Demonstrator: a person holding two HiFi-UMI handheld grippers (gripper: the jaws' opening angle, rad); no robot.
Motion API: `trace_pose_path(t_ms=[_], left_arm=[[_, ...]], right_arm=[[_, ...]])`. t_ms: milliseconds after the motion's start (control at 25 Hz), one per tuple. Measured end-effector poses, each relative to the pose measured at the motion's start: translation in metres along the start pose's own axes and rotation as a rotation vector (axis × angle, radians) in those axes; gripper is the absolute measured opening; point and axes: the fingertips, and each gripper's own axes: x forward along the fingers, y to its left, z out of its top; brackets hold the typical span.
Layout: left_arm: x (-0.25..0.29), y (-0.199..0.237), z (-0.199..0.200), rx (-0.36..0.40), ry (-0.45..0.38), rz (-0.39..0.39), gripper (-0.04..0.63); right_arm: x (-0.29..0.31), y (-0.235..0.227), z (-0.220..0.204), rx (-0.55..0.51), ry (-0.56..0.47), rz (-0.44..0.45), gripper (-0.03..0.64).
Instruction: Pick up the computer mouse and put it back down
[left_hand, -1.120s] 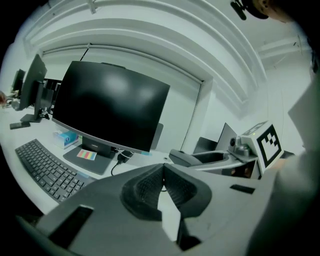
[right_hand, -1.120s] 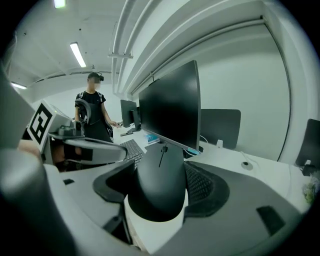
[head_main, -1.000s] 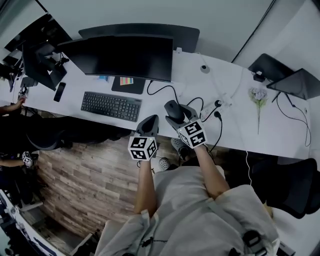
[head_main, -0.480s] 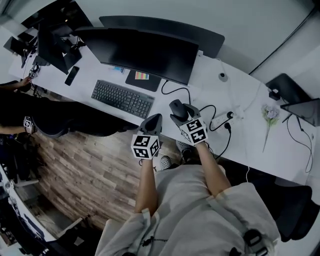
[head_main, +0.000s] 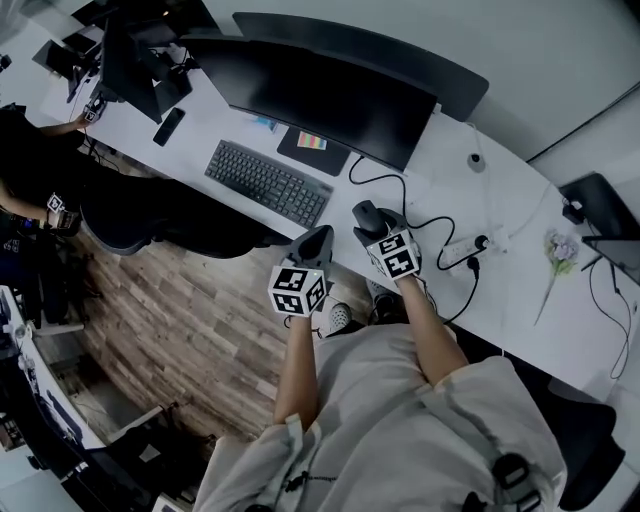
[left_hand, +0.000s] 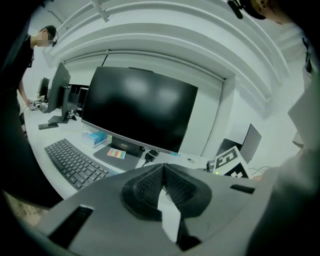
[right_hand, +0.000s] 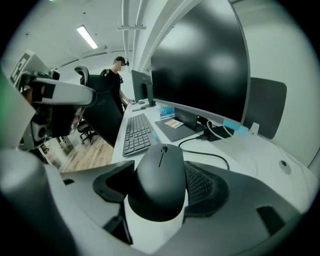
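Note:
A black computer mouse (right_hand: 160, 180) sits between the jaws of my right gripper (right_hand: 161, 167), whose pads close on its two sides. In the head view this right gripper (head_main: 372, 222) holds the mouse (head_main: 365, 213) over the white desk (head_main: 520, 300), just right of the keyboard (head_main: 268, 184). My left gripper (head_main: 315, 243) hangs at the desk's near edge, left of the right one. Its pads (left_hand: 150, 187) meet with nothing between them. In the left gripper view it points at the big dark monitor (left_hand: 140, 110).
A black cable (head_main: 440, 225) loops on the desk by the mouse, running to a power strip (head_main: 470, 243). A wide monitor (head_main: 320, 95) stands behind the keyboard. A flower (head_main: 556, 250) lies at the right. A person (head_main: 30, 200) sits at the far left.
The head view has swung, so the desk now runs more steeply across the picture. The right gripper still holds the mouse and looks lower over the desk. The left gripper stays shut.

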Motion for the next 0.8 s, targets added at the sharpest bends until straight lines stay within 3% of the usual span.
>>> trace_pose_path(t_ms=[280,800], left_arm=[[-0.013,0.008,-0.01,-0.008,0.026,0.048,0.021],[-0.042,0.005,-0.042,-0.055,0.068,0.103,0.021]], right_arm=[[0.028,0.013,-0.043,-0.026,0.115,0.025,0.314],[0.05,0.02,-0.067,-0.036,0.154,-0.019,0.316]])
